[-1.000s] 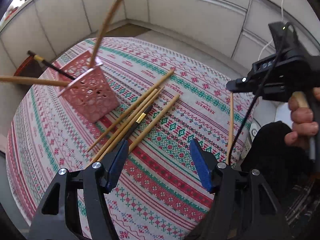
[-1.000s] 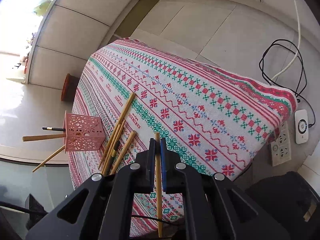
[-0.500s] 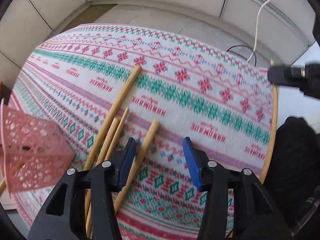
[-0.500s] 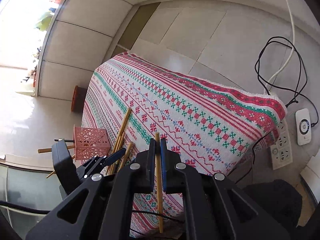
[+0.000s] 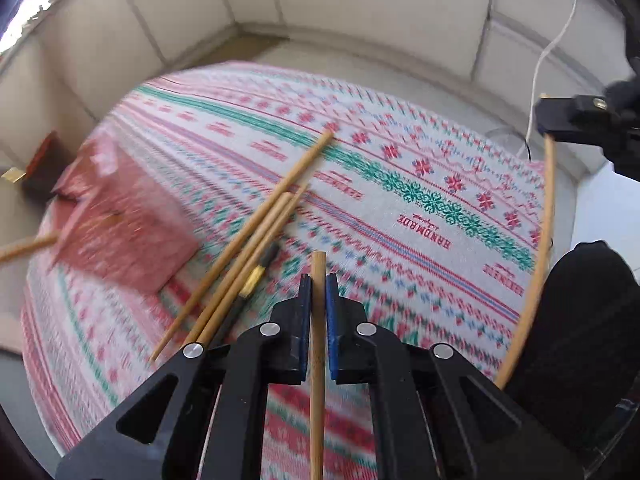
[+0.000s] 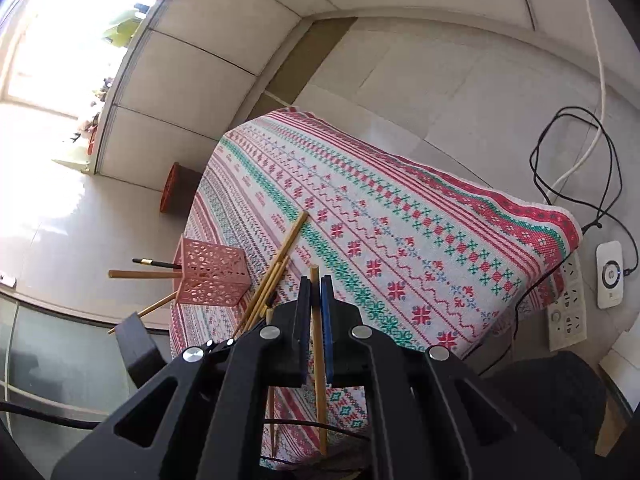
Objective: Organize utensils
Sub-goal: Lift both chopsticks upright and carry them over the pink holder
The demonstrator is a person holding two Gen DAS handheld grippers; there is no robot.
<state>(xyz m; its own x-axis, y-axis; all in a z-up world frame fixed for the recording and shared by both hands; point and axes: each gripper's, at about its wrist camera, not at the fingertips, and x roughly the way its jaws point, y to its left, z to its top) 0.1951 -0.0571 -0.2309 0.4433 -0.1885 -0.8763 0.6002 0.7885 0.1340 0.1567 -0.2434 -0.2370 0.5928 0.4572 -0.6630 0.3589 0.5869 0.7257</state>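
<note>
My left gripper [image 5: 318,280] is shut on a wooden chopstick [image 5: 318,360] and holds it above the patterned tablecloth [image 5: 400,184]. Several more chopsticks [image 5: 256,240], one of them black [image 5: 250,284], lie on the cloth to its left. A pink perforated holder [image 5: 116,216] lies further left, blurred. My right gripper [image 6: 315,284] is shut on another wooden chopstick [image 6: 319,360], held high above the table; it also shows in the left wrist view [image 5: 540,248]. The holder [image 6: 212,276] has chopsticks sticking out of its left side.
The table's right edge [image 6: 552,220] drops to a floor with a power strip [image 6: 566,308], a white device [image 6: 610,274] and black cables [image 6: 576,152]. A red stool [image 6: 172,188] stands beyond the far side. White wall panels surround the table.
My left gripper has closed on a chopstick from the pile and lifted it off the cloth. My right gripper has risen higher, still holding its chopstick.
</note>
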